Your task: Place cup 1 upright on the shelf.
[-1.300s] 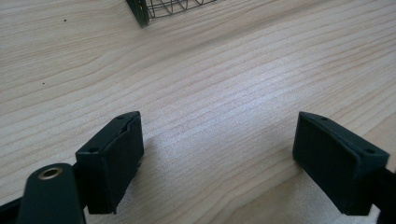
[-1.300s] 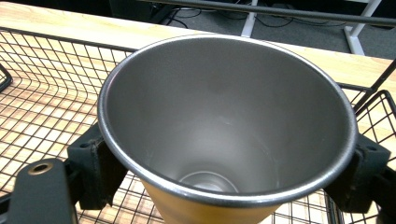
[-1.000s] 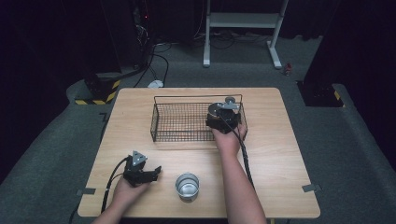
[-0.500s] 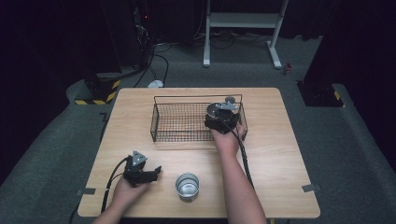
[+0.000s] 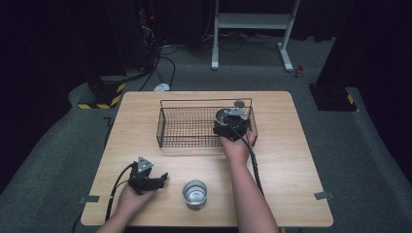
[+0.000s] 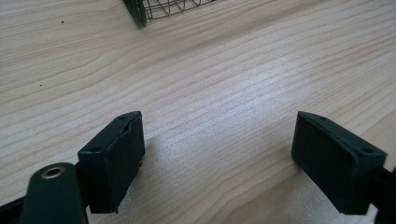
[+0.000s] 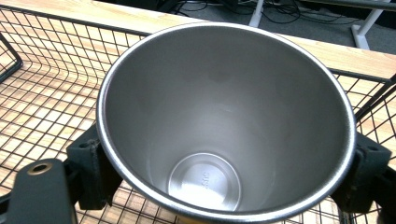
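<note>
A steel cup (image 7: pixel 224 93) is clamped between the jaws of my right gripper (image 7: pixel 229 161), its open mouth turned toward the camera. It sits tilted inside the black wire basket (image 7: pixel 42 93). From above, the right gripper (image 5: pixel 229 121) is at the right end of the basket (image 5: pixel 160 127). A second steel cup (image 5: pixel 195 193) stands upright near the table's front edge. Just left of it my left gripper (image 5: pixel 163 178) rests low over the table. In the left gripper view its jaws (image 6: pixel 219 140) stand apart with only bare wood between them.
The wooden table (image 5: pixel 291 160) stands on grey carpet. A corner of the basket (image 6: pixel 154 9) shows far ahead of the left jaws. A white metal stand (image 5: pixel 252 22) and cables lie on the floor behind the table.
</note>
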{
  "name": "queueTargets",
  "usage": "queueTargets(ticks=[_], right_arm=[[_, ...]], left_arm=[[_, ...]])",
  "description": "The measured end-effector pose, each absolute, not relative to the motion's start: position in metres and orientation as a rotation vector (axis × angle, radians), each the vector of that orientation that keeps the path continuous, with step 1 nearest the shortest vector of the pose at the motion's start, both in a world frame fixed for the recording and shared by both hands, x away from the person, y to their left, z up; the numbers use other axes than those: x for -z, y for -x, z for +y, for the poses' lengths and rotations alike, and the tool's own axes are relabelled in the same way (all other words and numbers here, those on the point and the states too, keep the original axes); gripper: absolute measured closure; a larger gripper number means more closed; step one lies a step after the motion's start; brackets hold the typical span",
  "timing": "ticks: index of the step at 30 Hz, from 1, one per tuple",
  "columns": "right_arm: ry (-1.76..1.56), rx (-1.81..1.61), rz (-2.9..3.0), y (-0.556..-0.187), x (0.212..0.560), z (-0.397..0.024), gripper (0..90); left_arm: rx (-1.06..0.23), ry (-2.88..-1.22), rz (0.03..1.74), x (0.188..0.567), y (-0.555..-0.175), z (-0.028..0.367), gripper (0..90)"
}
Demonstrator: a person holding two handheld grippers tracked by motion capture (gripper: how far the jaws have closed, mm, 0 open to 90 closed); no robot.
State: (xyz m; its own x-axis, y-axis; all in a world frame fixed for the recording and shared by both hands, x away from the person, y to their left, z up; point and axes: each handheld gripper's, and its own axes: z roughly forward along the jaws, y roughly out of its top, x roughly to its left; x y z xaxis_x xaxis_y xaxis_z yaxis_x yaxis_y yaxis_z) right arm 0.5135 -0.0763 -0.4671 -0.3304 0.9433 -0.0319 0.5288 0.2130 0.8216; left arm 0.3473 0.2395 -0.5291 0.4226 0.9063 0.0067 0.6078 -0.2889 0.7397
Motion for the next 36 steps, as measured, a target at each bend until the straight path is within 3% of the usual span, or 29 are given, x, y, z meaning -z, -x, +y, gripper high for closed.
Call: queueTargets(ticks=[36], right_arm=[[-1.344, -1.055, 1.964, -0.493, 0.457, -0.088, 9.5]], left_arm=[[-0.566, -2.014, 1.270, 0.529, -0.348, 0.239, 17.6]])
